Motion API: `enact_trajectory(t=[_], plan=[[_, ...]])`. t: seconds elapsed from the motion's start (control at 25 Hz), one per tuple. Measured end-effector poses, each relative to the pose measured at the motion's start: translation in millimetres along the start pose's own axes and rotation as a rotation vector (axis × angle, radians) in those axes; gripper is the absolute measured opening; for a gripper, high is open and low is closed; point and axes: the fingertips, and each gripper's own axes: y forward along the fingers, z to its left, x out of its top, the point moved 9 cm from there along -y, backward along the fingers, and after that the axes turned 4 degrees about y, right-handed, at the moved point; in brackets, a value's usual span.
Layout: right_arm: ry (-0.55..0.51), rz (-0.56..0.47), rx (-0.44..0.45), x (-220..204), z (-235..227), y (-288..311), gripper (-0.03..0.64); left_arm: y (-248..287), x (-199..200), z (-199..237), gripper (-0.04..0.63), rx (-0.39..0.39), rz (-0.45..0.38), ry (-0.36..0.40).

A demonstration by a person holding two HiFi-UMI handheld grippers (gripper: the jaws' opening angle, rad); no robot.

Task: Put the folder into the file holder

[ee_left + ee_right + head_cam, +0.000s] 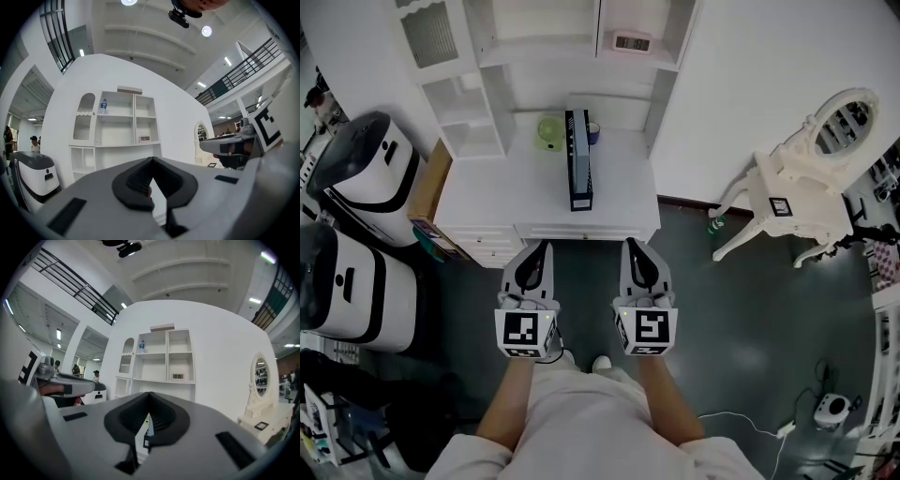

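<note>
A dark, narrow file holder (pixel 578 159) is seen standing upright on the white bench (pixel 487 192). The folder cannot be told apart from it, so whether it sits inside is not settled. Just behind the file holder, to its left, a green object (pixel 549 131) is set, and a small blue cup (pixel 594 132) is placed at its far right corner. On a shelf well behind the file holder a small clock (pixel 632 42) is kept. The left claw (pixel 536 246) and the right claw (pixel 637 244) are held side by side off the bench's near edge, well short of the file holder. Both claws are closed on nothing.
</note>
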Motion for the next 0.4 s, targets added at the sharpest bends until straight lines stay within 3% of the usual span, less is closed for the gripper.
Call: enact_trajectory(t=[0.4], plan=[[0.003,-0.029,0.01,9,3,7,-0.003,9,12,13,-0.009,-0.012,-0.012,-0.006]])
